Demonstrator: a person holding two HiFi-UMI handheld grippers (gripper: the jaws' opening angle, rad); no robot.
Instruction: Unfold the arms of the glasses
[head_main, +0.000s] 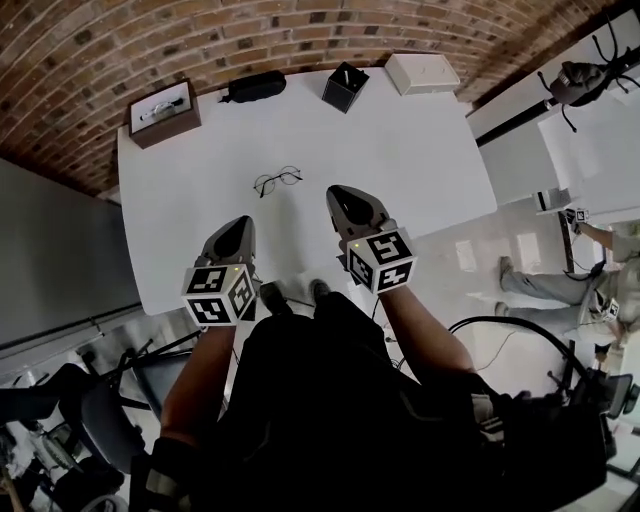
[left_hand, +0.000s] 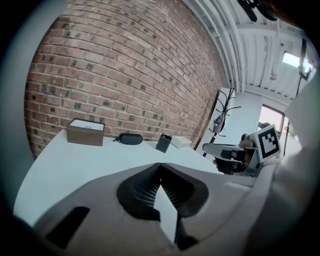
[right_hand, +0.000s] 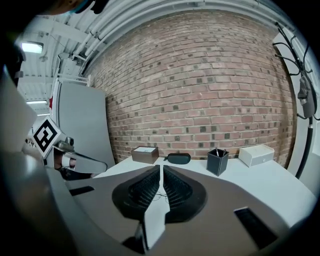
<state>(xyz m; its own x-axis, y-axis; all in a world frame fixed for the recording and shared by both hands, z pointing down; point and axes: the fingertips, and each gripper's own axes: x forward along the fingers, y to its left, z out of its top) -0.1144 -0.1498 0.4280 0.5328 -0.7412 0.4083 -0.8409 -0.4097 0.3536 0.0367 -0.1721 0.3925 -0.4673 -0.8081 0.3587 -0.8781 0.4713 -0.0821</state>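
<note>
A pair of thin wire-rimmed glasses (head_main: 277, 181) lies on the white table (head_main: 420, 160), near its middle. Both grippers hover over the table's near edge, short of the glasses. My left gripper (head_main: 240, 222) is below and left of them, with its jaws shut and nothing between them. My right gripper (head_main: 340, 190) is just to their right, also shut and empty. In the right gripper view the glasses (right_hand: 159, 196) show faintly through the slit between the shut jaws (right_hand: 161, 166). The left gripper view shows its own shut jaws (left_hand: 160, 165) and the right gripper (left_hand: 235, 152), not the glasses.
Along the table's far edge stand a brown box (head_main: 163, 113), a black glasses case (head_main: 254, 86), a black pen holder (head_main: 345, 86) and a white box (head_main: 422, 72). A brick wall lies behind. A person (head_main: 560, 280) sits to the right, chairs at lower left.
</note>
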